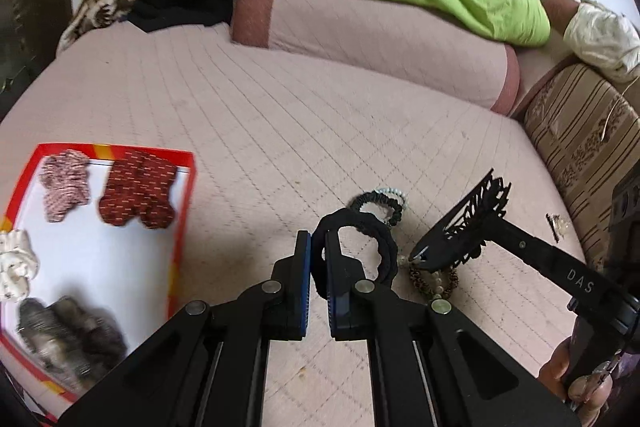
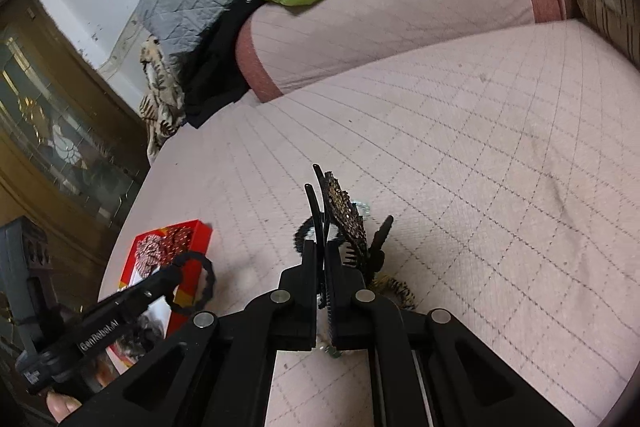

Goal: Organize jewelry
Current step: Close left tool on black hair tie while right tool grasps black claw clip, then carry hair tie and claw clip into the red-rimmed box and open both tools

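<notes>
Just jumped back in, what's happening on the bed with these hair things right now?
A person is sorting hair accessories on a pink quilted bedspread, one hand-held gripper in each hand. The left hand-held gripper is shut on a black fabric scrunchie. The right hand-held gripper is shut on a black ornate hair clip. A red-rimmed white tray to the left already holds several scrunchies. A few hair ties and a beaded piece remain loose on the bedspread.
</notes>
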A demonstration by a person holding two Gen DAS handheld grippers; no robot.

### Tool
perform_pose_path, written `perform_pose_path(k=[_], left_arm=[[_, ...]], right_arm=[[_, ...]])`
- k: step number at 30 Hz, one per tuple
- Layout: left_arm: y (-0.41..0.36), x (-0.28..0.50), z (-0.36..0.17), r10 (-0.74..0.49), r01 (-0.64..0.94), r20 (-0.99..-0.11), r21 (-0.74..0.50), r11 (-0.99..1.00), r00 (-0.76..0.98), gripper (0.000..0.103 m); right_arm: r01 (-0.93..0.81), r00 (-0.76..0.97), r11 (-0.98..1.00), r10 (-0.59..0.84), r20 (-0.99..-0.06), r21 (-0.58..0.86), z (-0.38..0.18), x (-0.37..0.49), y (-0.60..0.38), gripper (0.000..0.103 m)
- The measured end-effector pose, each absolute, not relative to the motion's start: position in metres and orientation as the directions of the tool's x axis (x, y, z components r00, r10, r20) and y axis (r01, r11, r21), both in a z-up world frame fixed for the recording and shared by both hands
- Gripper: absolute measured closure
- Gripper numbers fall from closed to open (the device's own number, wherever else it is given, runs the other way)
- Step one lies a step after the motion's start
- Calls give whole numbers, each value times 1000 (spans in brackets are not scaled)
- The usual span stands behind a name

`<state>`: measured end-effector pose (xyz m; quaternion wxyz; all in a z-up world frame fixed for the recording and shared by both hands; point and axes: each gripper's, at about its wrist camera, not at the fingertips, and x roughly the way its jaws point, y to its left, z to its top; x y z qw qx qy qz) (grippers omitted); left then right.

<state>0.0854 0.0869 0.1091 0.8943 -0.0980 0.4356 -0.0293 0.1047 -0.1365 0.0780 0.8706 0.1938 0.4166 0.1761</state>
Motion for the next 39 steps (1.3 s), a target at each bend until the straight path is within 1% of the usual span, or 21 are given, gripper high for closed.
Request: perform_pose_path(k=[4, 8, 13, 17, 22, 27, 34, 39], left_arm=[[108, 69, 125, -93, -69, -753, -181, 981, 652, 97], [144, 54, 138, -27, -141, -734, -167, 976, 679, 97], [212, 39, 142, 32, -280, -721, -226, 933, 692, 97], [264, 32, 134, 89, -383, -735, -241, 892, 672, 97], [306, 31, 117, 164, -471, -760, -204, 858, 629, 97], [335, 36, 97, 195, -521, -778, -191, 832, 597, 97], [350, 49, 80, 258, -549, -780, -129, 826, 570, 97], [363, 55, 69, 286, -582, -793, -105, 806, 538, 97]], right_arm=[[-180, 594, 869, 470, -653, 461, 94, 92, -123, 98], [-221, 591, 873, 474, -652, 434, 107, 82, -105, 98], [-280, 579, 875, 482, -657, 396, 119, 75, -72, 98], [-330, 563, 870, 493, -663, 367, 127, 72, -39, 98], [-394, 529, 854, 512, -676, 339, 131, 73, 8, 98], [-456, 482, 832, 529, -698, 316, 126, 75, 63, 98], [-513, 432, 810, 529, -730, 283, 111, 86, 134, 98], [-511, 386, 794, 553, -738, 328, 95, 100, 161, 98]])
